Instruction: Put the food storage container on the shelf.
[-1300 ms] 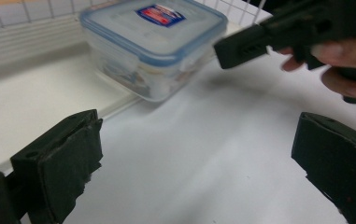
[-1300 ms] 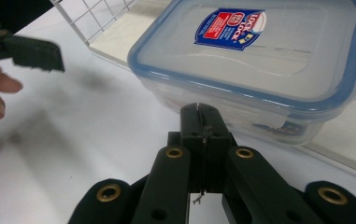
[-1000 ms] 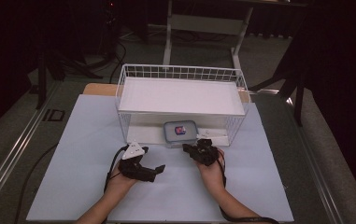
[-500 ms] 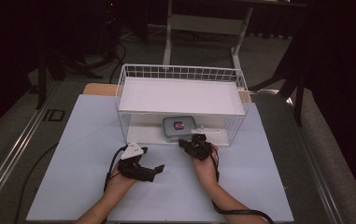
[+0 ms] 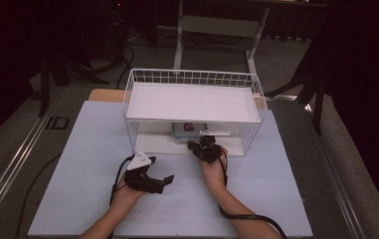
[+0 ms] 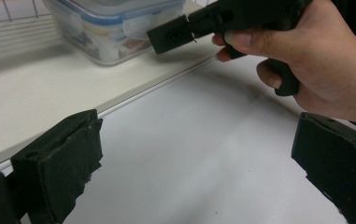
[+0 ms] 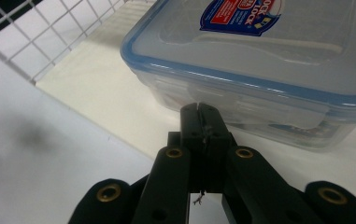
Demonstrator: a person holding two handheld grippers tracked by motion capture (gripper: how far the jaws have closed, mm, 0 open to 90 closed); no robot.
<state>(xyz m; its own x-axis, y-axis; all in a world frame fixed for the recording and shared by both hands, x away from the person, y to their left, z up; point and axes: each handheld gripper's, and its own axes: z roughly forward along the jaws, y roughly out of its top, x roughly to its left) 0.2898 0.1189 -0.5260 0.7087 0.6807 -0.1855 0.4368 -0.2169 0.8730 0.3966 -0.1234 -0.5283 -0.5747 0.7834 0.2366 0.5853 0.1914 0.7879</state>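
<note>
My left gripper [image 5: 149,180] is black all over, with a pale grey three-cornered plate [image 5: 141,159] on top and a black cable [image 5: 119,175] looping off its back. Its two jaws are thick black blocks with rough, worn padding, and a small brass ring sits near the base of one. My right gripper [image 7: 199,122] is black too, its arms flat bars pinned with brass-rimmed rivets [image 7: 244,152], and a frayed thread hangs between them. Its black cable [image 5: 246,217] trails along my forearm. My forearms are bare, with no sleeves.
</note>
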